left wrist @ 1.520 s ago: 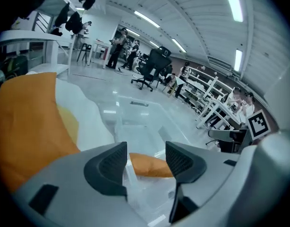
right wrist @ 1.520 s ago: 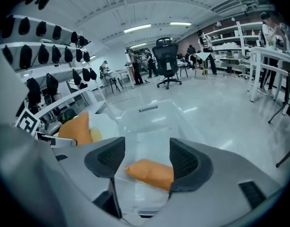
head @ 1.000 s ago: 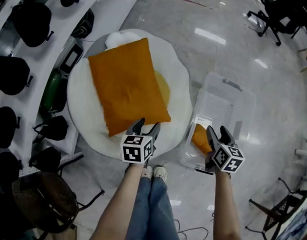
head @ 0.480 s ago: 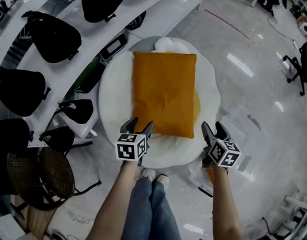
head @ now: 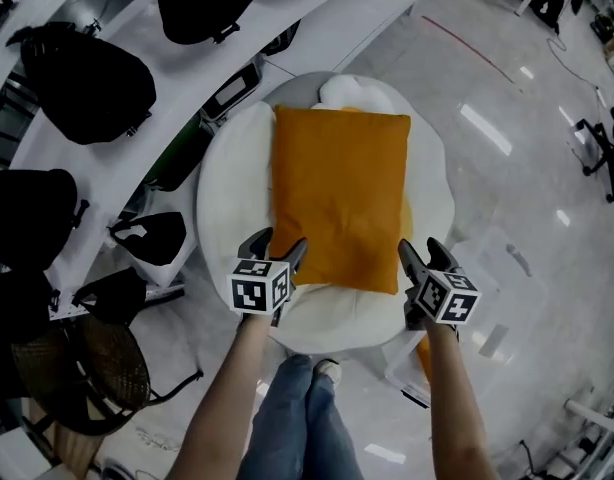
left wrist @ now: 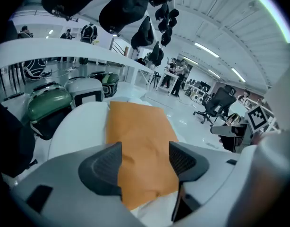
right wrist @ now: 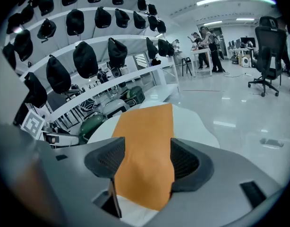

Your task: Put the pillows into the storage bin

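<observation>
A large orange pillow (head: 337,193) lies flat on a white fried-egg-shaped cushion (head: 222,203) on the floor. My left gripper (head: 277,246) hovers at the pillow's near left corner; its jaws are opening and nothing is pressed between them. My right gripper (head: 423,251) stands open at the near right corner. In the left gripper view the pillow (left wrist: 138,136) shows through the gap of the left gripper (left wrist: 145,162). In the right gripper view the pillow (right wrist: 147,141) fills the gap of the right gripper (right wrist: 146,162). A clear storage bin (head: 497,298) sits at the lower right with another orange pillow (head: 425,360) inside.
Curved white shelves (head: 107,158) with black bags (head: 87,73) and green helmets (left wrist: 48,103) run along the left, close to the cushion. A wicker chair (head: 87,368) stands at the lower left. Office chairs (right wrist: 270,56) and people are far off. The person's legs (head: 297,418) are below.
The view has swung from the bin to the cushion. My right gripper has left the bin, and both grippers now sit at the pillow's near edge. The left jaws have widened.
</observation>
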`<state>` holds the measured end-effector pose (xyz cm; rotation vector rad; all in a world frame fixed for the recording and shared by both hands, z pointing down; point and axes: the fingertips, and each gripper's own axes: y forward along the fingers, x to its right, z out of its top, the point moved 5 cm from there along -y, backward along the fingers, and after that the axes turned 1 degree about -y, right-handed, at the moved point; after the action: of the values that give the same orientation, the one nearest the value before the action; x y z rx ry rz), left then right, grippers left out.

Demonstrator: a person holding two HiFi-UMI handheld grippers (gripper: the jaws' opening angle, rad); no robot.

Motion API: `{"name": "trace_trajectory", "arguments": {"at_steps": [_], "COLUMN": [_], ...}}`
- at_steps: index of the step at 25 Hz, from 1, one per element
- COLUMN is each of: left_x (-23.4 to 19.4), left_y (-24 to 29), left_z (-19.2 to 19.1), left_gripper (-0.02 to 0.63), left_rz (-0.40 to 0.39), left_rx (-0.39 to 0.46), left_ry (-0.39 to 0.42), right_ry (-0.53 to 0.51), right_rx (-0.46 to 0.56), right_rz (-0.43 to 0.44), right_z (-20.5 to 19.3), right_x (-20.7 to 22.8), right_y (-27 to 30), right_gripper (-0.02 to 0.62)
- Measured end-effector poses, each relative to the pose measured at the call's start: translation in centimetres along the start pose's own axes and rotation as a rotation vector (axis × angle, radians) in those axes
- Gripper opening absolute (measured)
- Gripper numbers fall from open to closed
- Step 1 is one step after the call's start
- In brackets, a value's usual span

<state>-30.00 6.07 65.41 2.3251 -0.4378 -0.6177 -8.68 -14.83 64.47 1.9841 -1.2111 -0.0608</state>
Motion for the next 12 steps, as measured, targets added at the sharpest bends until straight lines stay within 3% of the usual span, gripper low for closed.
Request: {"name": "trace_trajectory", "arguments": {"at_steps": [6,12], "left_x": [-4.4,-8.7], "left_y": [7.9,14.1], "left_z": [-1.5,-5.0], "left_gripper": [0.310,0.328], "left_rz": [-0.020,-0.015], "left_rx": [-0.072,-0.142], "left_ry": [0.003,-0.020], "right_ry": [0.015,0.042], "right_rx": [-0.067,-0.147], "right_rz": [-0.014,-0.011], "right_z": [-2.5,-7.5], "right_x": [2.0,5.1], "right_y": [8.6,15.2], "right_gripper": [0.298,0.379]}}
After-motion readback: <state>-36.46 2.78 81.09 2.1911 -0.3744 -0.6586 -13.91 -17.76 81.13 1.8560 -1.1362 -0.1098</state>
